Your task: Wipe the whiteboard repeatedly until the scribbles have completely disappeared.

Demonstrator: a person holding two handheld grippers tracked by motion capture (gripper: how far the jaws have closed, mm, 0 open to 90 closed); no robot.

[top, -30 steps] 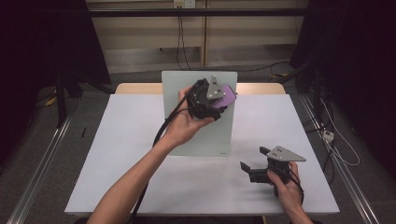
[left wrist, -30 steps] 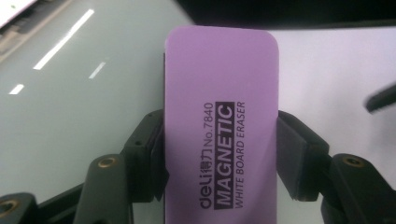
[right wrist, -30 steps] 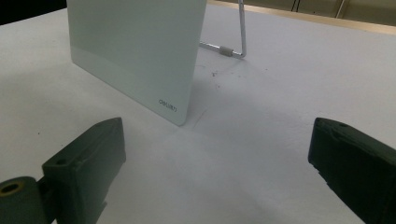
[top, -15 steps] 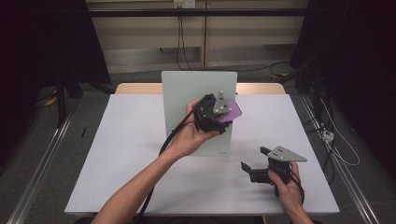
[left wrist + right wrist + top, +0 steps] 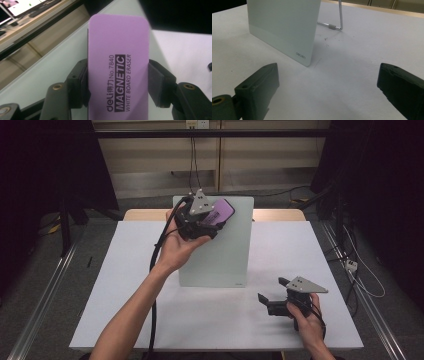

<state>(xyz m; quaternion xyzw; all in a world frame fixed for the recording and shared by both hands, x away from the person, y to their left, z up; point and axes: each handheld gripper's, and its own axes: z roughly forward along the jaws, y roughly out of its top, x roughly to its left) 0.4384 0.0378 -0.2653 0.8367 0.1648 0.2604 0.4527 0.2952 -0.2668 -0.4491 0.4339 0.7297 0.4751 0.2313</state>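
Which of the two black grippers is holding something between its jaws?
The left gripper, raised at the pale glass whiteboard: it clamps the purple magnetic eraser. The right gripper rests open on the table.

i can't see the purple magnetic whiteboard eraser's (image 5: 117, 72) near end, cut off by the frame's bottom edge; my left gripper (image 5: 202, 220) covers part of it from above.

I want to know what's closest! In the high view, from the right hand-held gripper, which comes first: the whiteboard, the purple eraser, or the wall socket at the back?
1. Whiteboard: standing mid-table, up and left of the right hand-held gripper.
2. Purple eraser: held by the left hand-held gripper near the board's top.
3. Wall socket: far back on the wall.
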